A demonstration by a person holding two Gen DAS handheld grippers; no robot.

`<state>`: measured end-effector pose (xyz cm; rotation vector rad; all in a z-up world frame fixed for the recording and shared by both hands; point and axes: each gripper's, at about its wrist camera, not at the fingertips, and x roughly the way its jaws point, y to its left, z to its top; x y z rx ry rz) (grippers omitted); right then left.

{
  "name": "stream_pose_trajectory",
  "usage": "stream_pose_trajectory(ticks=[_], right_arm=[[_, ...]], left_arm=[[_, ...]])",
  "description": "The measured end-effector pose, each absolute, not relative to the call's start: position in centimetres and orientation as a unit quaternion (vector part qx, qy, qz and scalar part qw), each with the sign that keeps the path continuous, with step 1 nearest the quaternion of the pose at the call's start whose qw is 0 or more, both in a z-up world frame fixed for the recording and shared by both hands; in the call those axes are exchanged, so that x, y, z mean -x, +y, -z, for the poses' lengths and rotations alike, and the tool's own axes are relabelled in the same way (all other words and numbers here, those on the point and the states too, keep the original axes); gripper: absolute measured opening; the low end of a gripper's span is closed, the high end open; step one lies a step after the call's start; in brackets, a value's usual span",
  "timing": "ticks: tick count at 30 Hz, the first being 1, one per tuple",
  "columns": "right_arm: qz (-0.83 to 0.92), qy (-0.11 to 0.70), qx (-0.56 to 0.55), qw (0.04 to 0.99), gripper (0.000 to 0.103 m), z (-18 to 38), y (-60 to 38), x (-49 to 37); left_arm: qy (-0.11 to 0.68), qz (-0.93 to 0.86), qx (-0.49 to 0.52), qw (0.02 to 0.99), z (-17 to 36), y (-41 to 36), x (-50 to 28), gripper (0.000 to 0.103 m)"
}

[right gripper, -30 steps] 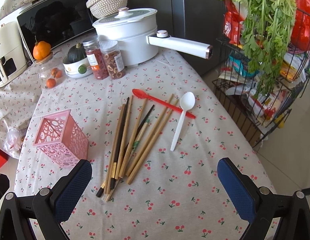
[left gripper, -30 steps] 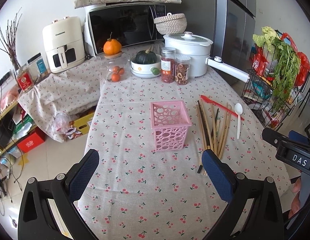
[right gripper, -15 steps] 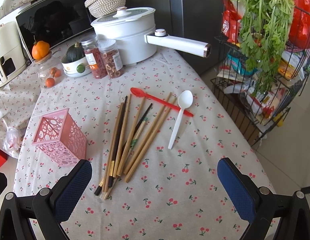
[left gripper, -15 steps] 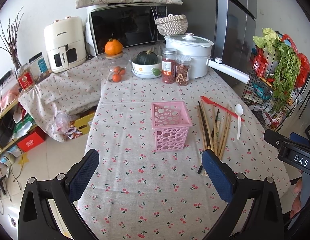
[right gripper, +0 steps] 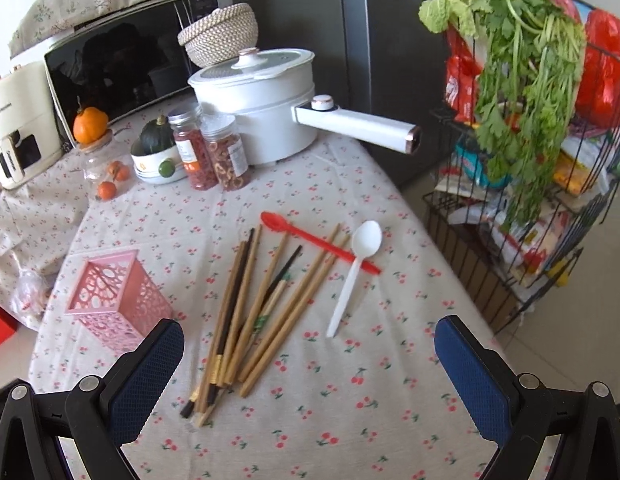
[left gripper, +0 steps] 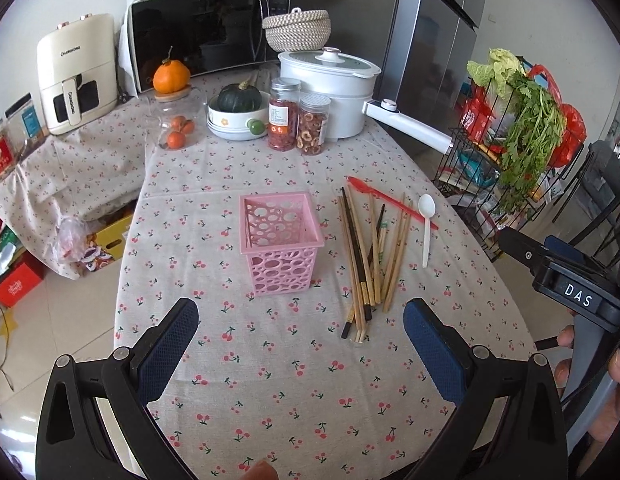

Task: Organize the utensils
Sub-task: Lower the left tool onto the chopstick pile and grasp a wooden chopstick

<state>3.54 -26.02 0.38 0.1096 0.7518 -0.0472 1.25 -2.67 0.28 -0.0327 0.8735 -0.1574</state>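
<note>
A pink perforated holder (left gripper: 278, 240) stands upright and empty on the cherry-print tablecloth (left gripper: 269, 360); it also shows in the right wrist view (right gripper: 117, 300). To its right lie several wooden and dark chopsticks (left gripper: 368, 256) (right gripper: 261, 304), a red spoon (left gripper: 386, 200) (right gripper: 314, 236) and a white spoon (left gripper: 426, 220) (right gripper: 356, 272). My left gripper (left gripper: 299, 344) is open and empty, hovering in front of the holder. My right gripper (right gripper: 310, 364) is open and empty, hovering above the near ends of the chopsticks.
At the back stand a white pot (left gripper: 330, 88) with a long handle (right gripper: 358, 124), two jars (left gripper: 297, 120), a bowl with a squash (left gripper: 237, 116), a glass jar of oranges (left gripper: 173, 120), a microwave (left gripper: 205, 36). A wire rack with greens (right gripper: 522, 140) stands right of the table edge.
Both grippers have moved forward and down toward the table; the holder and utensils look closer and larger. Nothing on the table has moved.
</note>
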Motion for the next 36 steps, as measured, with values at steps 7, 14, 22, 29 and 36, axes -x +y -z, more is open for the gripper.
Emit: stream_pose_trajectory(ticks=[7,14,22,29,36], right_arm=[[0.009,0.423,-0.083,0.902,0.103,-1.5,-28.0,-7.0],[0.003,0.437,-0.189,0.879,0.103,1.0,-33.3,-9.8],[-0.036,0.471,-0.257,0.843,0.087,4.7,-36.6,-13.2],[-0.033,0.484,-0.255,0.836,0.085,6.4,-37.3,-14.8],[-0.025,0.487,-0.252,0.836,0.085,6.9,-37.7,-15.5]], left_arm=[[0.459,0.108,0.021,0.881,-2.0,-5.3,-5.0,0.102],[0.506,0.13,0.017,0.853,0.1,-10.1,-11.1,0.072],[0.575,0.139,0.019,0.806,6.9,-15.1,-18.8,0.022],[0.592,0.099,0.003,0.8,11.2,-16.3,-24.4,0.007],[0.612,0.075,-0.007,0.787,14.3,-17.1,-27.2,0.004]])
